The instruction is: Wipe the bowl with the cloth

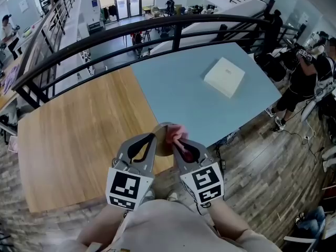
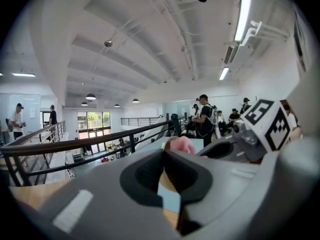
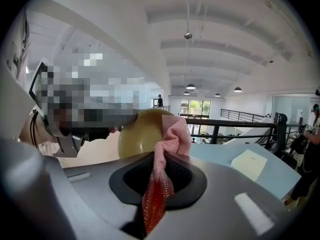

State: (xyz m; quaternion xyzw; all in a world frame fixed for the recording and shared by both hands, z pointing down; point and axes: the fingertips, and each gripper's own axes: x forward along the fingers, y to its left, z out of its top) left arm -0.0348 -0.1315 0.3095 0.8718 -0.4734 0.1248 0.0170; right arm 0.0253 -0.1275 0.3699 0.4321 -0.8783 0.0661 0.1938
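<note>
A tan bowl (image 1: 161,135) is held tilted on its side above the table's near edge, with my left gripper (image 1: 152,139) shut on its rim. In the left gripper view the bowl's thin edge (image 2: 169,196) runs between the closed jaws. My right gripper (image 1: 179,142) is shut on a pink mesh cloth (image 1: 177,133) that is pressed against the bowl. From the right gripper view, the cloth (image 3: 167,139) rises out of the jaws and its top lies on the yellow-olive bowl (image 3: 135,139). The cloth (image 2: 181,145) also peeks over the left jaws.
A white flat box (image 1: 224,76) lies on the blue part of the table (image 1: 178,88); the wooden part (image 1: 73,135) spreads to the left. A black railing (image 1: 157,28) curves behind the table. A person (image 1: 307,77) stands at the right on the wood floor.
</note>
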